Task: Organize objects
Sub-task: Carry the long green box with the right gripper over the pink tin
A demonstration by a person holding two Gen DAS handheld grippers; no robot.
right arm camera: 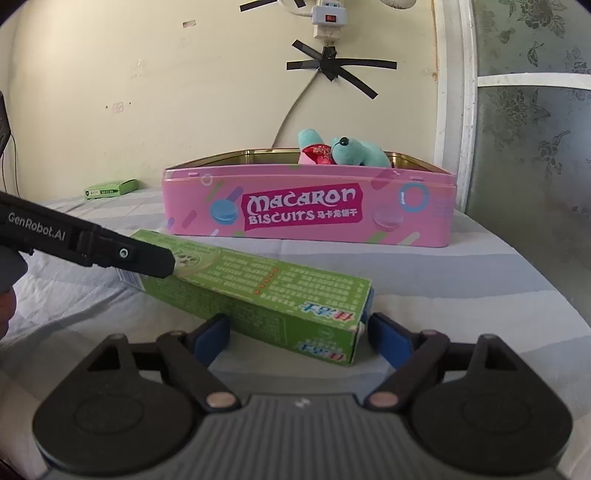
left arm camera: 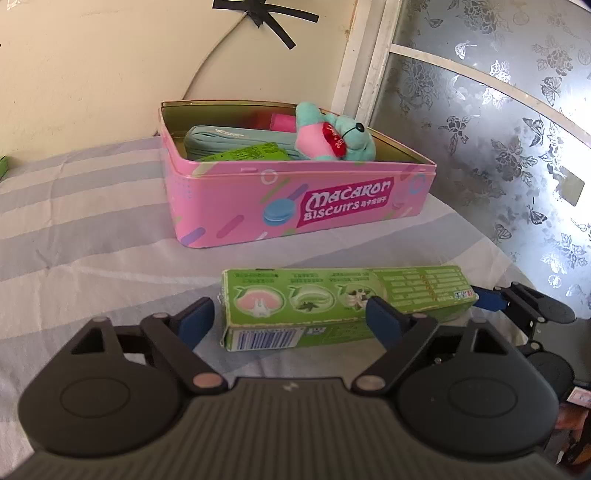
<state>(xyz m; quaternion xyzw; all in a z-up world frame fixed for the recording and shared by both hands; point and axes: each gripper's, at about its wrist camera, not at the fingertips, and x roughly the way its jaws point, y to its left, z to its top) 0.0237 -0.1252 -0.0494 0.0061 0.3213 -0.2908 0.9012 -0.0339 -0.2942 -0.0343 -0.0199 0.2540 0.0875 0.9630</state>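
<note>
A long green toothpaste box lies on the striped cloth in front of a pink Macaron Biscuits tin. My left gripper is open, its blue pads either side of the box's left half. My right gripper is open around the box's near end. The tin holds a teal and pink plush bear, a teal pouch and a green packet. The bear sticks up above the tin's rim.
The cream wall with a taped cable and a power strip stands behind the tin. A frosted flowered window is at the right. A small green box lies at the far left on the cloth.
</note>
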